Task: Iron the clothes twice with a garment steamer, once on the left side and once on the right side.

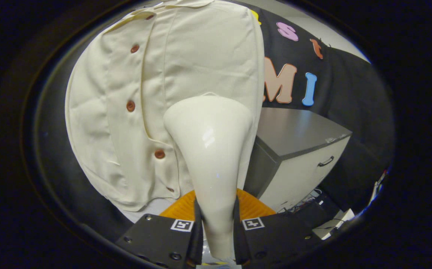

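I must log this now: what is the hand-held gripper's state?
Hand-held gripper: closed on the garment steamer, both fingers pressing its handle.

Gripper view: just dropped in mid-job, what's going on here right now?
The gripper is shut on the garment steamer, with both fingers pressing its narrow handle. The steamer's wide head points at a cream button-up shirt hanging just ahead, beside the row of brown buttons and over the shirt's lower part. Whether the head touches the fabric cannot be told. A grey cabinet stands behind, beside the shirt.
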`<state>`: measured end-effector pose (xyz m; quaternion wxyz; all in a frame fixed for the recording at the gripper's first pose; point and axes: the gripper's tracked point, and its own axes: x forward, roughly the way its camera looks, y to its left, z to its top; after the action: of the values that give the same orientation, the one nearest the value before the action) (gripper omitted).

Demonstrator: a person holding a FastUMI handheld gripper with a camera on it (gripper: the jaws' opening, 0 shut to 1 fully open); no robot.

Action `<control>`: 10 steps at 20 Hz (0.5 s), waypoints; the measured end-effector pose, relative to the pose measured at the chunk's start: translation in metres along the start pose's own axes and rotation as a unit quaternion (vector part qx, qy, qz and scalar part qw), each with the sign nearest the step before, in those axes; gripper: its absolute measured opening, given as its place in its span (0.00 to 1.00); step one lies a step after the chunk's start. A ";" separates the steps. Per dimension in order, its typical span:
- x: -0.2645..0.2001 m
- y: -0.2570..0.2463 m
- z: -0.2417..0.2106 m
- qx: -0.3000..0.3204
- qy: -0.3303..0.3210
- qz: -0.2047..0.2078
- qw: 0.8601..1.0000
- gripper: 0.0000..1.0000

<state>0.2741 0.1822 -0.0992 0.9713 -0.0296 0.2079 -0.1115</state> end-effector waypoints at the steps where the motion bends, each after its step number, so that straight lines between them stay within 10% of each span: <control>1: 0.002 0.000 -0.006 -0.002 0.003 0.000 1.000 0.33; 10: 0.024 -0.007 -0.070 -0.015 0.054 -0.007 0.998 0.33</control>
<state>0.2650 0.1696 -0.1723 0.9573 -0.0394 0.2615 -0.1165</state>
